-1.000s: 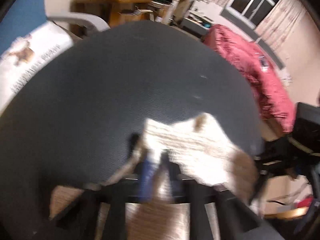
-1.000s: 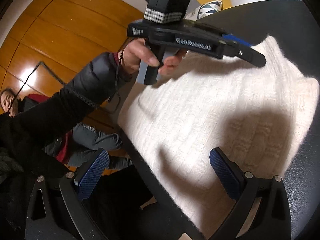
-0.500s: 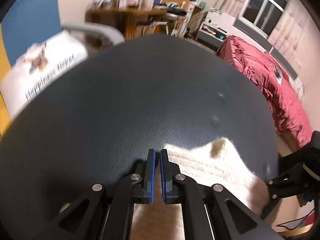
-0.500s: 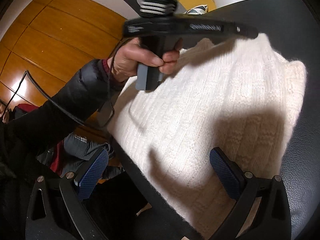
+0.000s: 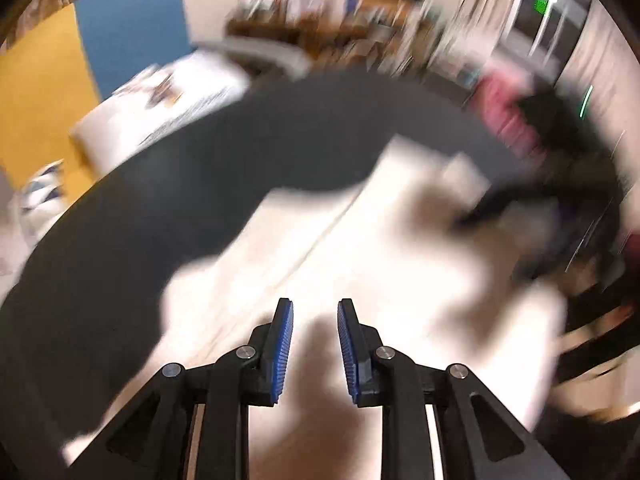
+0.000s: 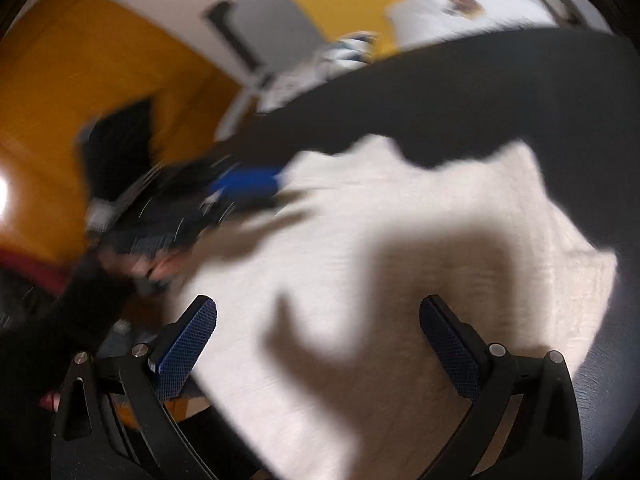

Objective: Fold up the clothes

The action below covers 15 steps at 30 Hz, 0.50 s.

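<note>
Cream sweater [image 6: 400, 240] knit cloth, ribbed, fuzzy; dark table [image 6: 480, 88] matt w/ fine grain; gripper pads [image 6: 448, 344] blue textured rubber-like; arms black matt plastic, metal screws

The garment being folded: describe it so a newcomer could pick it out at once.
Start at the wide dark table that fills both views. On it lies the cream knitted sweater, spread flat, its near edge overhanging the table edge. It is the only pale, ribbed cloth on the dark surface.

Heavy motion blur, hard shadows
</note>
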{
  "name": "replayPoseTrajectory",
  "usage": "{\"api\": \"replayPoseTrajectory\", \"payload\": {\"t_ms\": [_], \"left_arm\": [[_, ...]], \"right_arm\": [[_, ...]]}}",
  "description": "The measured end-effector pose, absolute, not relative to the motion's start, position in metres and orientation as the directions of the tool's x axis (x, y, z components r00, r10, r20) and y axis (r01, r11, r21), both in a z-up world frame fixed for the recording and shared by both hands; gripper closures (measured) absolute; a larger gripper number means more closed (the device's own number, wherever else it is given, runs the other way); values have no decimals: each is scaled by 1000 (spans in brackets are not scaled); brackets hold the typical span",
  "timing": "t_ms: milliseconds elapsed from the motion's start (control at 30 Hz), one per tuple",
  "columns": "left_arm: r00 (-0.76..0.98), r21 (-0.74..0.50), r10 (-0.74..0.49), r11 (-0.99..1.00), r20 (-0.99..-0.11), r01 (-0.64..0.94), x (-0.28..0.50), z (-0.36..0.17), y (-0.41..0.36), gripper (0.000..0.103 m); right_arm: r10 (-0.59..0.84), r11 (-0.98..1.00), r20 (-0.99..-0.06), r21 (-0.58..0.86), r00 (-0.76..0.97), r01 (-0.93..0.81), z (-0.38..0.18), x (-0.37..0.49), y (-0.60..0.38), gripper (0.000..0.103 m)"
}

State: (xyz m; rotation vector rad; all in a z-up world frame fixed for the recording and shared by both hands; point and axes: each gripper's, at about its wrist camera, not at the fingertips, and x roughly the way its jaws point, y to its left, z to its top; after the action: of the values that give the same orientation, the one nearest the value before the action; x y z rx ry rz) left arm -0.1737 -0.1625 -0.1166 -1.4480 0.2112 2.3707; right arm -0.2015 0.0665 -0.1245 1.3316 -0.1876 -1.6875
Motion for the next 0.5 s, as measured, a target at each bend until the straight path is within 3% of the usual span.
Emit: {"api": "replayPoseTrajectory", "payload": {"t_ms": [33,133,267,433,500], "left_arm": [[-407,-52,200,-937,-892,-347,-172,-124,-168,81],[-452,-178,325,-925,-831,-337,-164,-108,-192,80],[-435,-173,371,-886,-820,-431,-169,-102,-199,73],[-389,-6,241,-856,-889,-517,-178,-125,-168,70],[-405,-5,248,-857,-880,-515,-178,-124,-167,71]], "right_arm": [[-713,-580,-701,600,13,551,-129,-205,66,0],[-721,-590,-692,595,-24,546,-119,-203,69,0],[-758,-504,-650,624,40,597,-104,-187,58,0],[-715,-504,-694,593,83,628,-111,-173,32,0],[-709,-514,-701,586,75,626,-112,-172,29,0]]}}
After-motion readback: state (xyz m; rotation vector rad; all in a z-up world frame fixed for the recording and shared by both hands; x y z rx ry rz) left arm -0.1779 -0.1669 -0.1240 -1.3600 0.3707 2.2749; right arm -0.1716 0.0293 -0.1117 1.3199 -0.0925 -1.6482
